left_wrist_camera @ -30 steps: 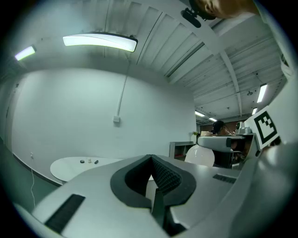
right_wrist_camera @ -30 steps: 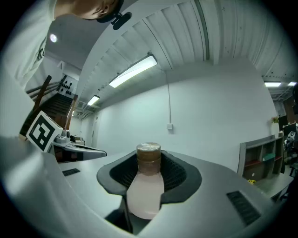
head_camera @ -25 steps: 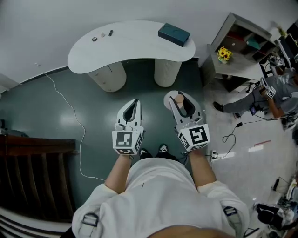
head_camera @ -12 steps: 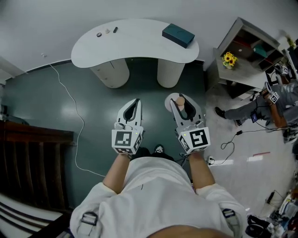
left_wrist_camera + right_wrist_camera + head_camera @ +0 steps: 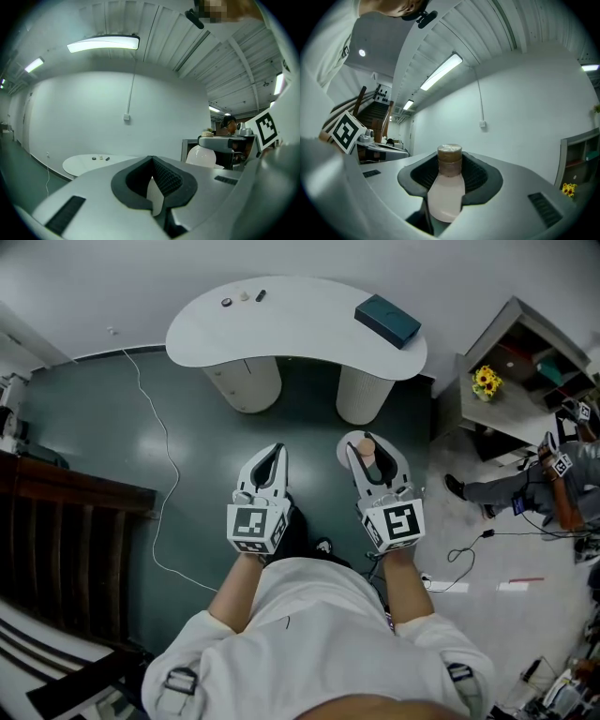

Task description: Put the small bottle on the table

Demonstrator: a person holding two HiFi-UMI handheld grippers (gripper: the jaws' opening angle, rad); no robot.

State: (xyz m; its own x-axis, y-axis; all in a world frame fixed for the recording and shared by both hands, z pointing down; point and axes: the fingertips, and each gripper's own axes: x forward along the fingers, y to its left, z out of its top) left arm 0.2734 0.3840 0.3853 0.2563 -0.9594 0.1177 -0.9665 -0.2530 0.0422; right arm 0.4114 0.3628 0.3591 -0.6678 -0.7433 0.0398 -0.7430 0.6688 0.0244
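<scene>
Pink-white plastic with a brown cap, the bottle (image 5: 446, 187) stands upright, pinched at its neck and shoulder by the right tongs (image 5: 368, 452). It hangs over the floor, on the near side of the white tabletop (image 5: 300, 329) and well short of it. The left tongs (image 5: 271, 457) are pressed together on nothing. The bottle looks light, stiff and smooth, so probably slippery. A hold just under the cap seems safest, and the narrow base may tip when set down.
</scene>
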